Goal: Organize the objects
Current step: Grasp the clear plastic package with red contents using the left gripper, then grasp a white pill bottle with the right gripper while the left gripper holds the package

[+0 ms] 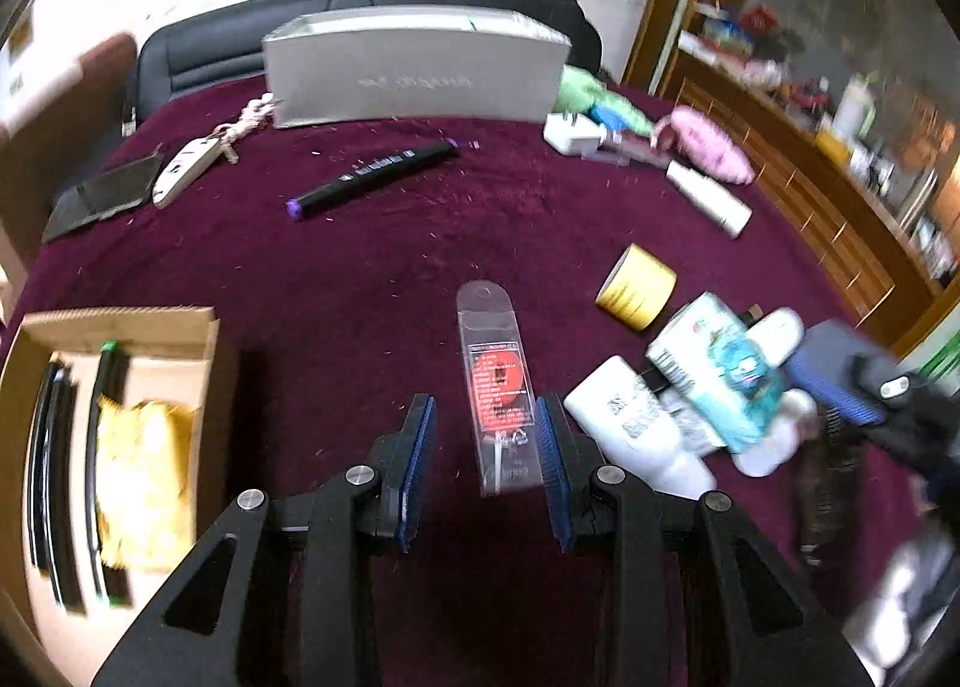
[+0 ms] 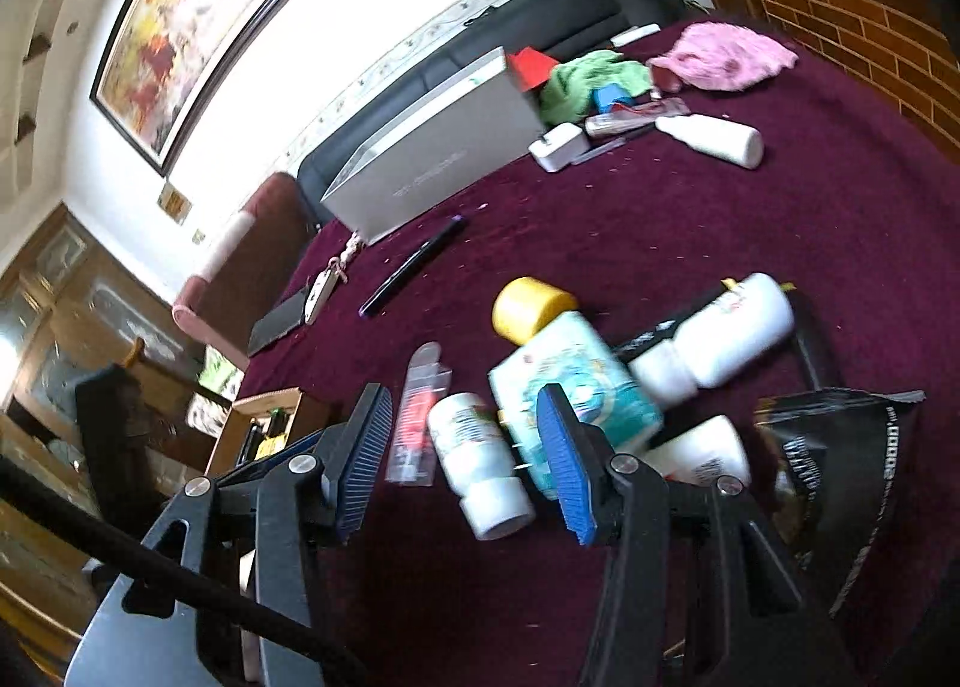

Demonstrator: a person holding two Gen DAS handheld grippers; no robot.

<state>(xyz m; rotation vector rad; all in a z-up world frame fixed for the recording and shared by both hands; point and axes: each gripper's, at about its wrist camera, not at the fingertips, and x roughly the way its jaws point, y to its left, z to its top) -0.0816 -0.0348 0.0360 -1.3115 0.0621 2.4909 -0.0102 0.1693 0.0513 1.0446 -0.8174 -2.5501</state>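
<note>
Clear packet (image 1: 495, 381) (red insert) lies between the parted, empty left gripper (image 1: 486, 423) – seemingly untouched.

Worktop cover (image 1: 372, 267): maroon pile cloth, matt, linty. Sleeve (image 1: 495, 381): clear glossy plastic. Cardboard box (image 1: 120, 324): raw corrugated edge. Grey box (image 1: 414, 81): smooth, satin. Bottle (image 2: 480, 459): white smooth plastic. Pink cloth (image 2: 726, 57): fluffy.

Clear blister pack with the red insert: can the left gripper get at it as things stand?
Probably yes. The clear blister pack lies flat on the maroon cloth, its near end between the open jaws of the left gripper. Nothing lies over it; the white bottle sits alongside.
</note>
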